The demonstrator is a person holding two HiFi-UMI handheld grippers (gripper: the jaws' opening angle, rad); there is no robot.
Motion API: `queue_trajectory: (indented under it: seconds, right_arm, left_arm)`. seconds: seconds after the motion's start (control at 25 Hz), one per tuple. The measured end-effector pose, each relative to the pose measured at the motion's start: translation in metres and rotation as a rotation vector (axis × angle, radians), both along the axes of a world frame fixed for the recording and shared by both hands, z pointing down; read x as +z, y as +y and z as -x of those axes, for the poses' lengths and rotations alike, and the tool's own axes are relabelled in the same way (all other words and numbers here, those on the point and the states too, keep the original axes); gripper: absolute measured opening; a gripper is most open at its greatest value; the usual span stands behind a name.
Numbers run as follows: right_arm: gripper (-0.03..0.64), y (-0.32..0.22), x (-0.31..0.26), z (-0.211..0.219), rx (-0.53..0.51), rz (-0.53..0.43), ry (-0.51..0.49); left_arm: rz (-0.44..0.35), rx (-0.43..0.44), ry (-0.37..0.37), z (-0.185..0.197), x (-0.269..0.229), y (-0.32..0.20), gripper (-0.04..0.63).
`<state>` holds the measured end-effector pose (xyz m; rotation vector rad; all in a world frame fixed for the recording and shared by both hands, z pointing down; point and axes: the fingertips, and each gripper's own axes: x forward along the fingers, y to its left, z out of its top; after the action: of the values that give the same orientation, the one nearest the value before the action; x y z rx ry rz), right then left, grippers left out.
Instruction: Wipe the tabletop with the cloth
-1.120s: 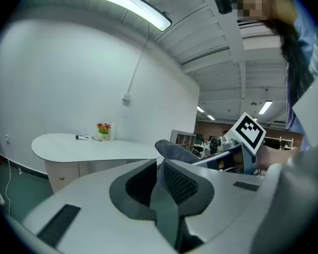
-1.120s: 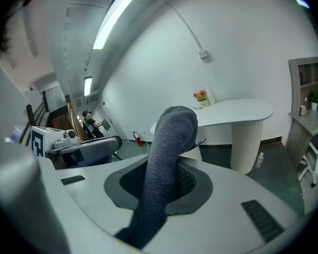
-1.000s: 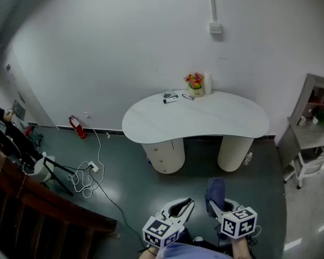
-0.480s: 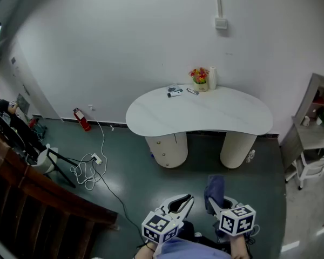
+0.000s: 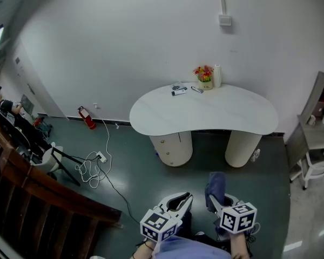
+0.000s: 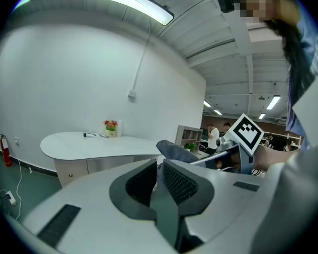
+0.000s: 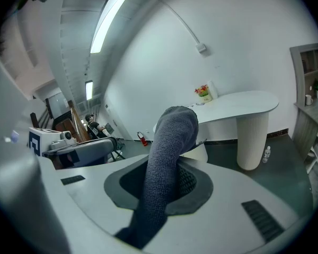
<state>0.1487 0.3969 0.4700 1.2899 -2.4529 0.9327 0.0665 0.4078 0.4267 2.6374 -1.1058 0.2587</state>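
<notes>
Cloth (image 7: pixel 172 136): grey-blue, pinched in the right gripper (image 7: pixel 172 165); a fold stands above the jaws and the tail hangs below.
Right gripper: jaws clamped on the cloth, held low at the person's front.
Left gripper (image 6: pixel 158 176): jaws drawn to a narrow slit with nothing between them; just beside the right one.
Tabletop (image 5: pixel 205 112): white, kidney-shaped, on two round pedestals; well apart from both grippers, across dark floor.
Rear edge of tabletop: flower pot (image 5: pixel 203 73) and white roll (image 5: pixel 217 75) near the wall, small dark items (image 5: pixel 179 90) to their left.
Step in hand: judged to be the approach; cloth not yet on the surface.
Next move: calls for closing the distance, then laying the cloth flat, clear of the rear items.
Writing: none legible; marker cubes show black-and-white squares only, no brand.
</notes>
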Motion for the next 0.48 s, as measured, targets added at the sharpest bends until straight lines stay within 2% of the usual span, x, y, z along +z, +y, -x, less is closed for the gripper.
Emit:
queue_trajectory:
  seconds: [0.28,0.48]
  right_arm:
    - [0.071,-0.032,0.005,-0.008,0.03,0.013,0.007]
    - [0.071,-0.07,0.009,-0.01,0.07,0.019,0.017]
  left_arm:
    - [0.007,0.03,0.002,-0.006,0.005,-0.033,0.034]
    - [0.007,0.037,0.007,0.003,0.008,-0.071,0.034]
